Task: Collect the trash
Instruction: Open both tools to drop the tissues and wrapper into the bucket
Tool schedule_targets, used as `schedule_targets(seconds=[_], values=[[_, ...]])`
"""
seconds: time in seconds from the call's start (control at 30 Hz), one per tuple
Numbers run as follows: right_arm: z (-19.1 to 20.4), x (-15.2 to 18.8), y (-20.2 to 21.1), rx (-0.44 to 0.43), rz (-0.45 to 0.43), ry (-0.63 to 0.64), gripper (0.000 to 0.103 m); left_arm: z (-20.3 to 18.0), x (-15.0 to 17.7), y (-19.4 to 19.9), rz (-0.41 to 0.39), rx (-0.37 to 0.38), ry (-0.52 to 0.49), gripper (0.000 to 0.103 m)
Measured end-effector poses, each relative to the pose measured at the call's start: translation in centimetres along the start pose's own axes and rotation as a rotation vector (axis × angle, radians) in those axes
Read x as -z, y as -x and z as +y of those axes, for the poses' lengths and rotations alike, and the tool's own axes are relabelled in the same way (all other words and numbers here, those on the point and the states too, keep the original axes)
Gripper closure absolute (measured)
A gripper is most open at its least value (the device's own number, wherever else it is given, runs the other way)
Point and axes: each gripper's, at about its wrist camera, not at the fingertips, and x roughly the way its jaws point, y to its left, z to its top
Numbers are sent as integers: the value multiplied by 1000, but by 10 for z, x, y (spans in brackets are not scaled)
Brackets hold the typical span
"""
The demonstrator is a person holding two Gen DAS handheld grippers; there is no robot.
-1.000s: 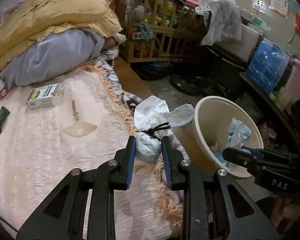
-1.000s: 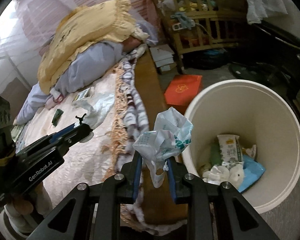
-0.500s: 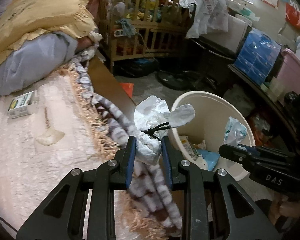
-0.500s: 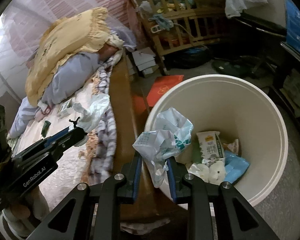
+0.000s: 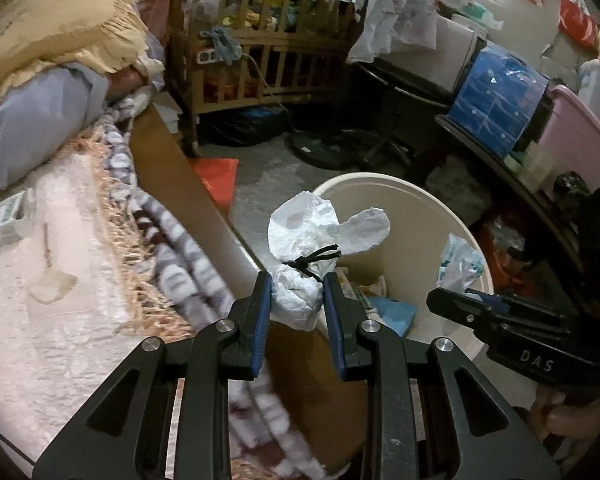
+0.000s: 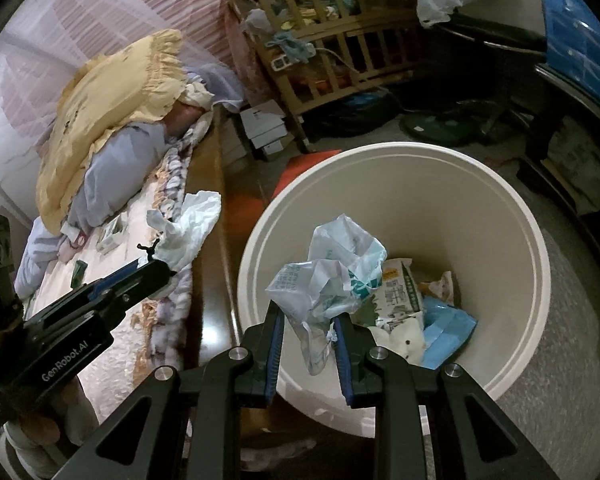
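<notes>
My left gripper (image 5: 295, 294) is shut on a white crumpled bundle (image 5: 304, 232) tied with a black cord, held over the wooden bed edge just left of the cream bin (image 5: 400, 196). In the right wrist view this left gripper (image 6: 152, 264) with its bundle (image 6: 188, 228) hangs left of the bin. My right gripper (image 6: 309, 334) is shut on a crumpled white and teal plastic wrapper (image 6: 332, 268), held above the near rim of the bin (image 6: 512, 216). The right gripper (image 5: 444, 298) shows at the right in the left wrist view, wrapper (image 5: 458, 260) over the bin. Several wrappers lie at the bin's bottom.
A bed with a pale cover (image 5: 40, 320), fringed blanket (image 5: 168, 240), yellow pillow (image 5: 52, 28) and small box (image 5: 6, 214) lies left. A wooden crib (image 5: 260, 52) stands behind. A red packet (image 5: 216, 176) lies on the floor. Blue drawers (image 5: 496, 96) and shelves crowd the right.
Both grippers have carried their trash rightward from over the bed toward the bin. The right gripper's wrapper now hangs over the bin's inside; the left bundle has come off the bed cover to the bed edge.
</notes>
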Motion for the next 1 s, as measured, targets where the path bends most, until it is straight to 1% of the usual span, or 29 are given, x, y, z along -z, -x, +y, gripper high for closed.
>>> schedule_targets(seconds=[0.4, 0.73, 0.9, 0.97, 1.0], values=[[-26, 0, -2, 20, 11, -52, 81, -18, -7, -23, 38, 47, -2, 80], [-34, -2, -5, 27, 9, -76, 81, -26, -13, -32, 44, 86, 10, 80], [-37, -3, -6, 49, 5, -87, 80, -29, -13, -34, 43, 112, 18, 79], [-37, -4, -5, 70, -6, -82, 67, -27, -13, -35, 45, 126, 30, 79], [-38, -4, -4, 72, -10, -84, 65, -26, -13, -36, 46, 135, 36, 76]])
